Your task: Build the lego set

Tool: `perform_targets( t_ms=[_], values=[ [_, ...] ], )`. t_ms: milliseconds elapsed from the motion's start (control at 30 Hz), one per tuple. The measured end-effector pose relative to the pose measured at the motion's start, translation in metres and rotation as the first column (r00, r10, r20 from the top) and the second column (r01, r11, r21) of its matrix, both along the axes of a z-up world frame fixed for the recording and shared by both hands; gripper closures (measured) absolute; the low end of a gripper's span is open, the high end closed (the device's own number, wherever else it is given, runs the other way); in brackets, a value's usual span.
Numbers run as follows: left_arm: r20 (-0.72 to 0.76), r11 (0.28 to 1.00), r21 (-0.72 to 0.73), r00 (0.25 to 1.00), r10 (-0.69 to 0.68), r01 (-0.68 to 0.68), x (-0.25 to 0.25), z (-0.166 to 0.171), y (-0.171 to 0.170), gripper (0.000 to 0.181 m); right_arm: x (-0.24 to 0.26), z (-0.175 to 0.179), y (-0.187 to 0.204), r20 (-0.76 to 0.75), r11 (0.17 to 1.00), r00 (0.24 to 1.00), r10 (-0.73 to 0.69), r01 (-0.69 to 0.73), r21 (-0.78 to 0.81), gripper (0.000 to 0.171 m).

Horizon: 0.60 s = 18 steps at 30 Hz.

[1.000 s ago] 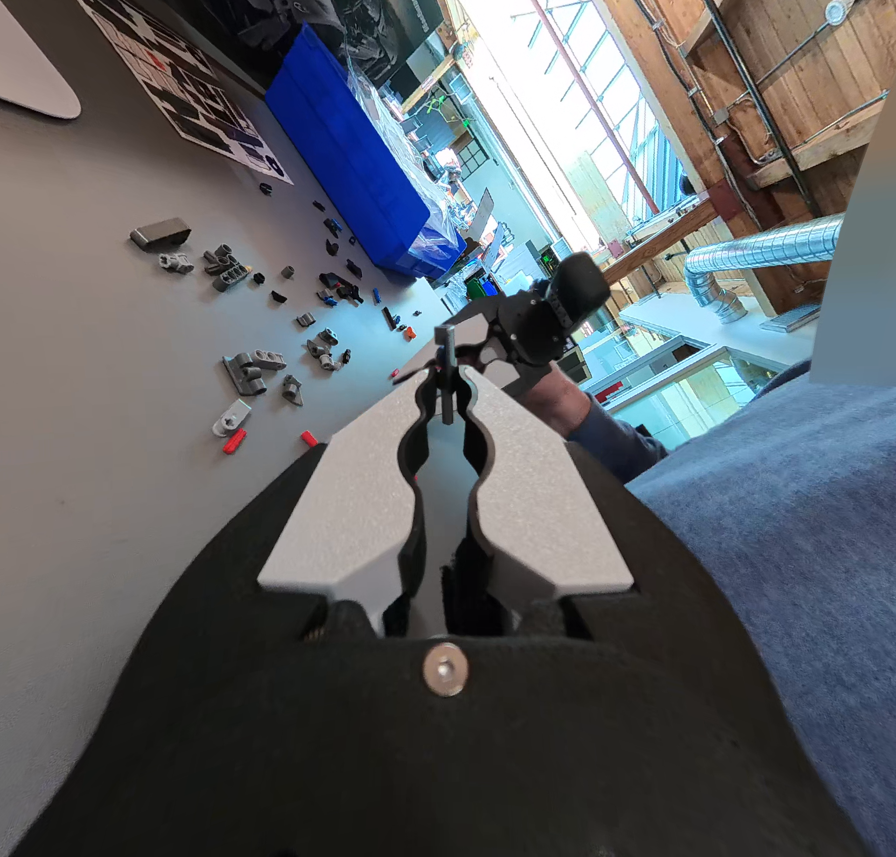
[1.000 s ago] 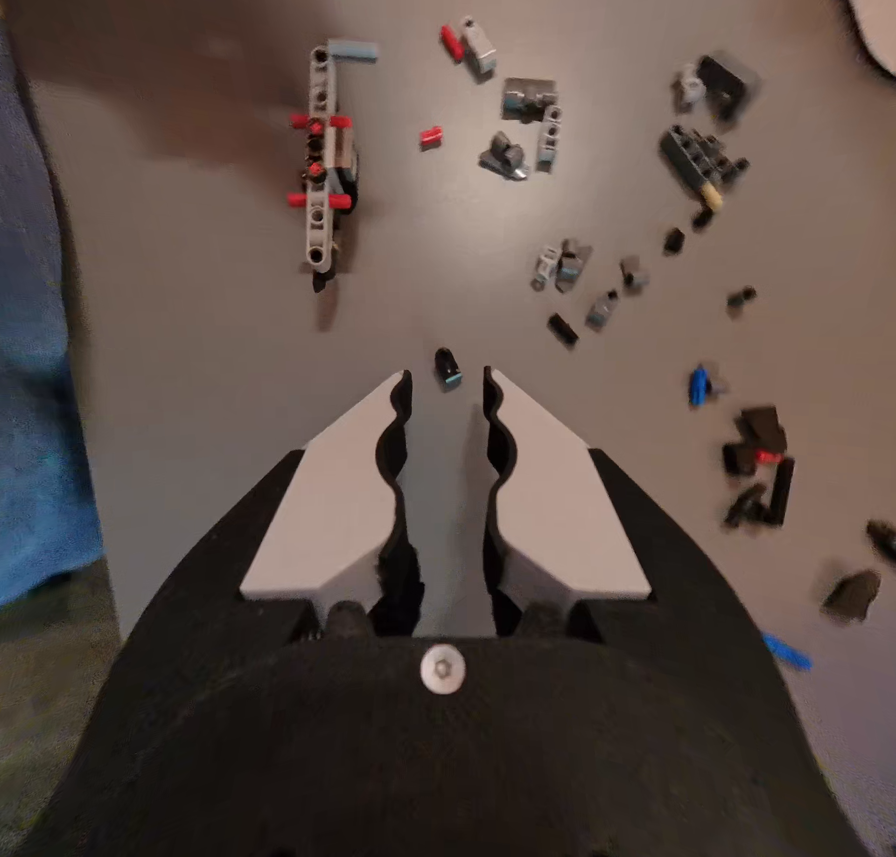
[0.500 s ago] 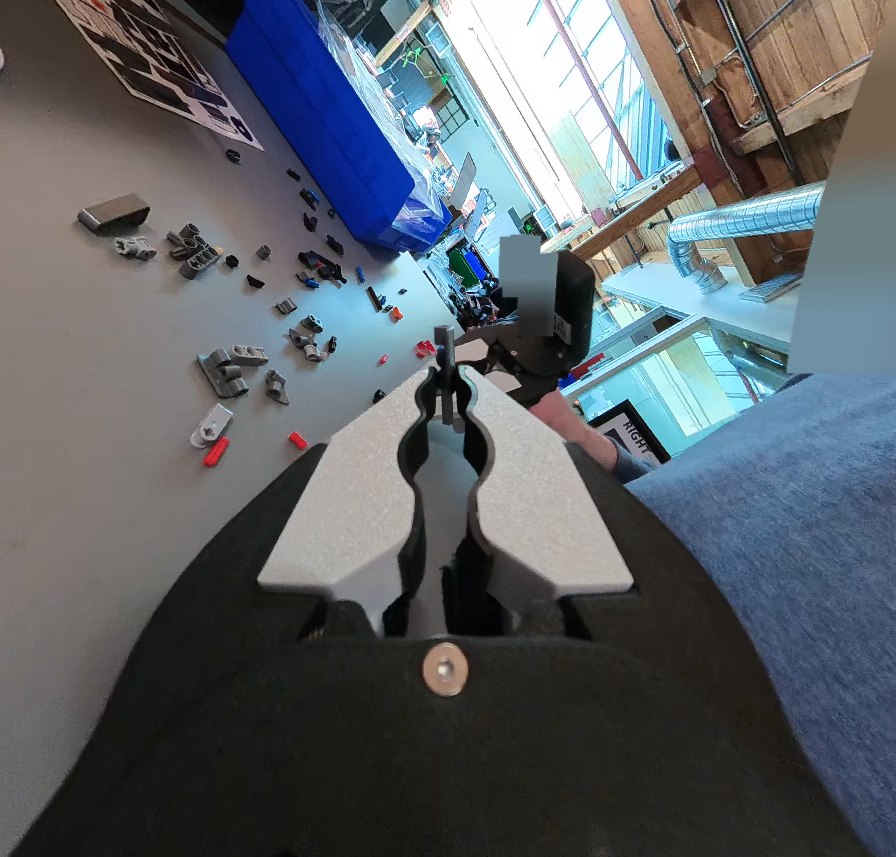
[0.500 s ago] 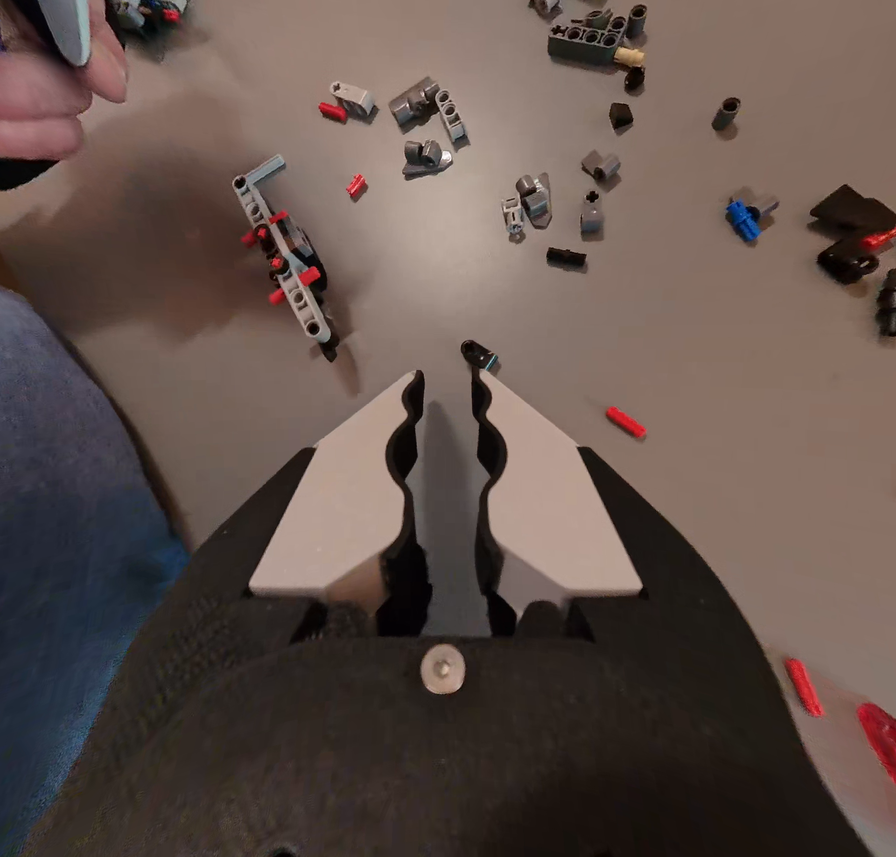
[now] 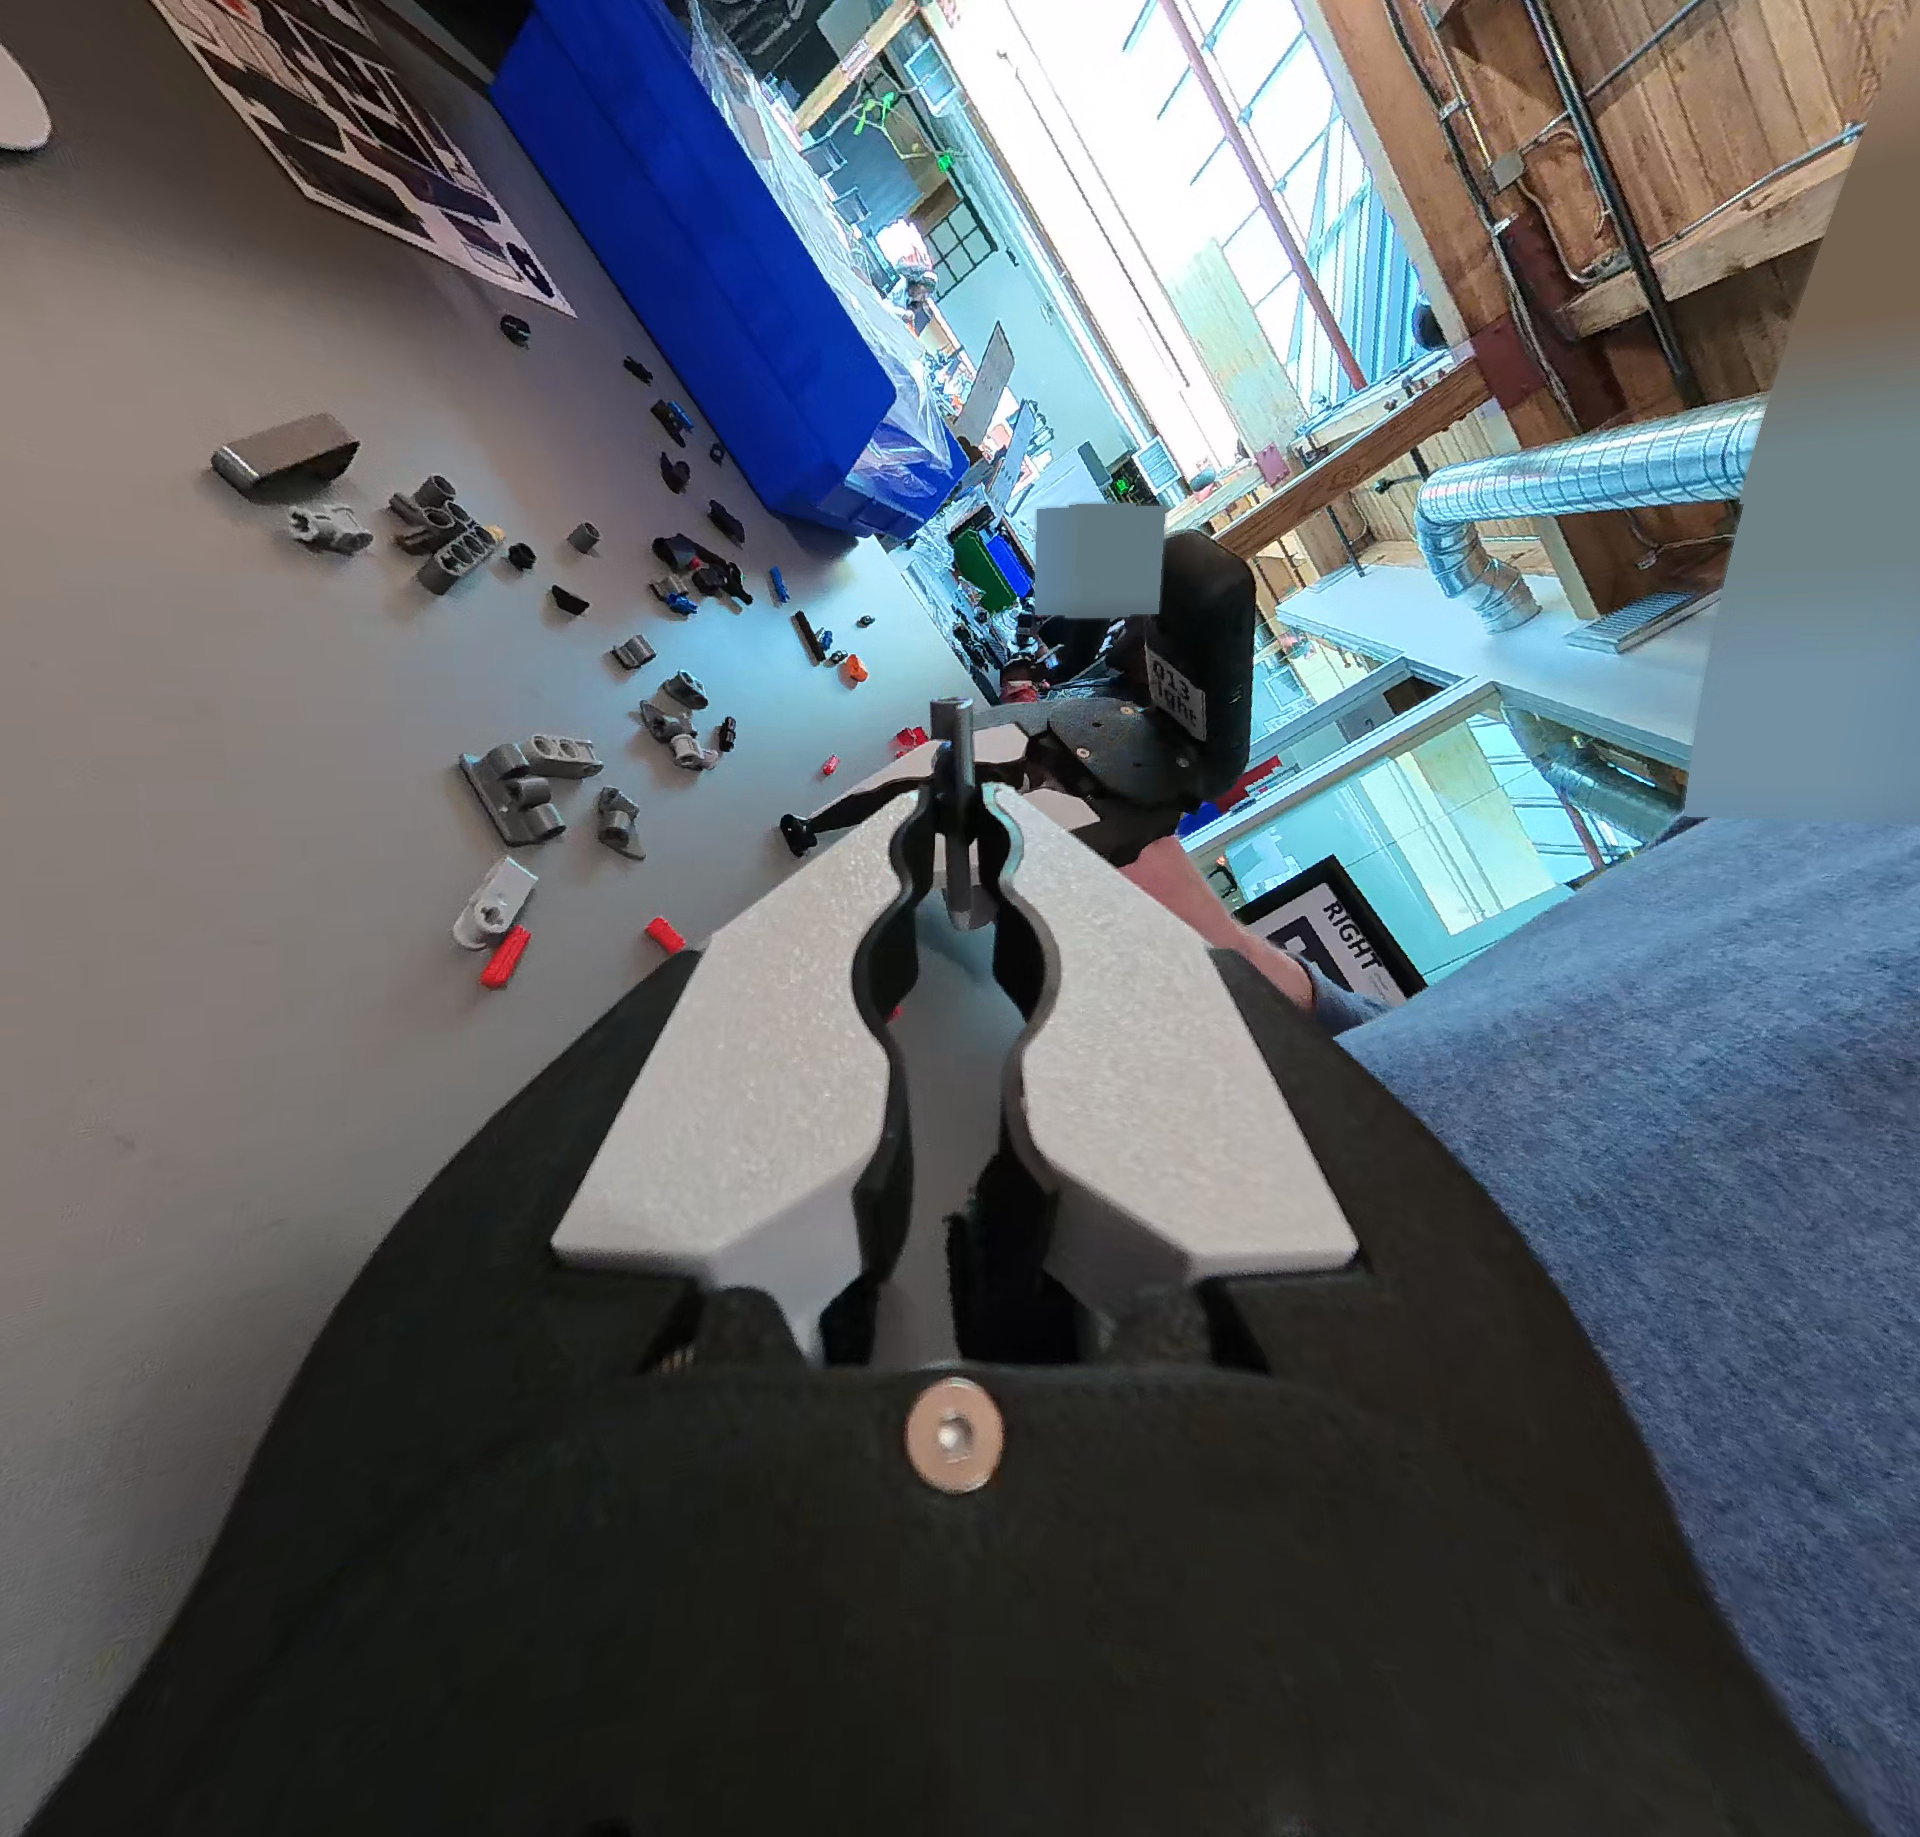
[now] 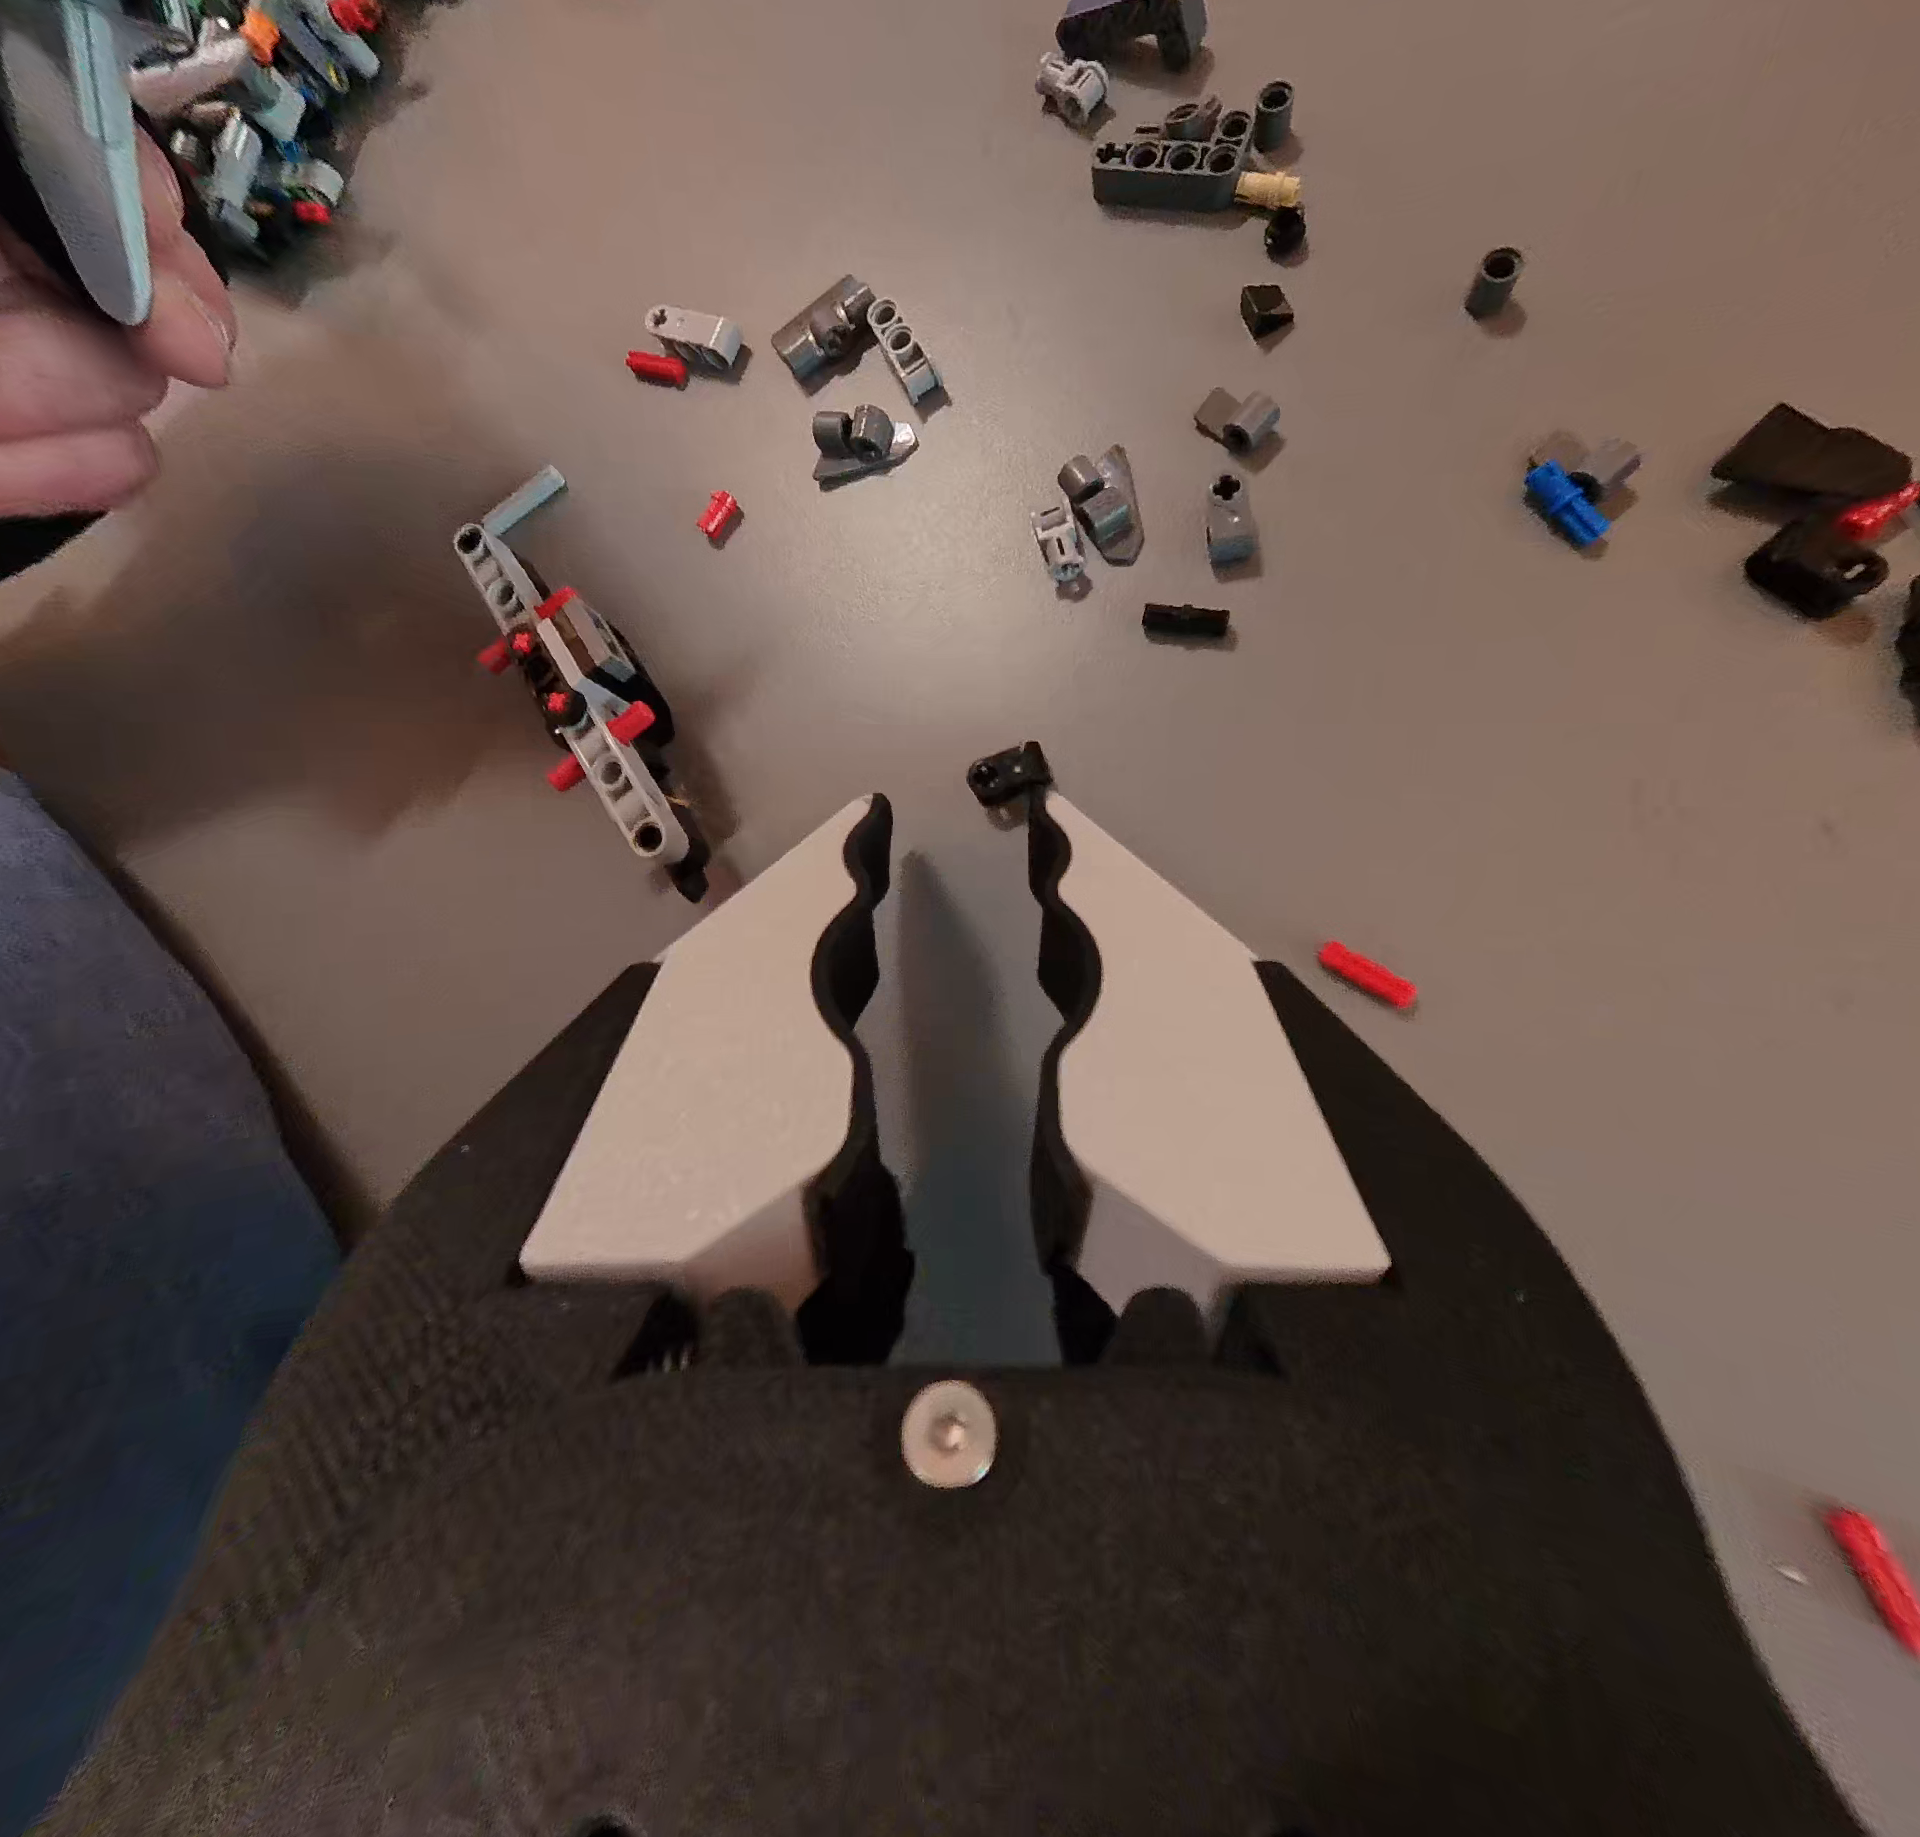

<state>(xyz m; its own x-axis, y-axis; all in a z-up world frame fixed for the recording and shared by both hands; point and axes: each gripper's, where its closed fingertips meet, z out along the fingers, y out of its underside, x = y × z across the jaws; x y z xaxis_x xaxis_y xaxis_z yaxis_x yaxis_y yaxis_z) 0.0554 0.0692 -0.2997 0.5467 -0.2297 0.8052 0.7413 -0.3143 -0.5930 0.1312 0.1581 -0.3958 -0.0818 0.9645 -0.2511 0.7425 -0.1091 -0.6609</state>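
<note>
Black small connector (image 6: 1006, 771) lies at one o'clock of the parted, empty right gripper (image 6: 958, 821); closing off-centre may flick it away. The left gripper (image 5: 948, 811) pinches a dark grey axle (image 5: 956, 811), which may slip.

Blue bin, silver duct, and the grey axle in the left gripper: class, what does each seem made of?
Blue bin: probably moulded plastic, smooth, faintly glossy.
Silver duct: likely sheet metal, ribbed and shiny.
Grey axle, pinched in the left gripper: seemingly matte plastic.

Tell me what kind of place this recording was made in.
Probably a workshop or lab in a converted industrial building: timber walls with exposed conduit, a bare metal air duct, tall windows, and a grey worktable strewn with building pieces.
</note>
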Motion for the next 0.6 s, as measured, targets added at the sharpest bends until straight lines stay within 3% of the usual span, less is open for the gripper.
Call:
perform_targets(
  t_ms=[267, 433, 600],
  values=[
    [-0.001, 1.000, 0.000, 1.000, -0.012, 0.012, -0.0030, -0.0005, -0.0008, 0.176, -0.0094, -0.0029, -0.0014, 0.008, 0.999, 1.000, -0.009, 0.008, 0.041, 0.149],
    [0.001, 1.000, 0.002, 1.000, -0.018, 0.018, -0.0040, -0.0001, -0.0008, 0.176, -0.0085, -0.0049, 0.0018, 0.006, 0.996, 1.000, -0.029, 0.028, 0.086, 0.164],
    [-0.007, 1.000, 0.011, 1.000, -0.019, 0.019, -0.0056, 0.0025, -0.0018, 0.176, -0.0083, -0.0048, 0.0019, 0.006, 0.996, 1.000, -0.030, 0.029, 0.090, 0.165]
  ],
)
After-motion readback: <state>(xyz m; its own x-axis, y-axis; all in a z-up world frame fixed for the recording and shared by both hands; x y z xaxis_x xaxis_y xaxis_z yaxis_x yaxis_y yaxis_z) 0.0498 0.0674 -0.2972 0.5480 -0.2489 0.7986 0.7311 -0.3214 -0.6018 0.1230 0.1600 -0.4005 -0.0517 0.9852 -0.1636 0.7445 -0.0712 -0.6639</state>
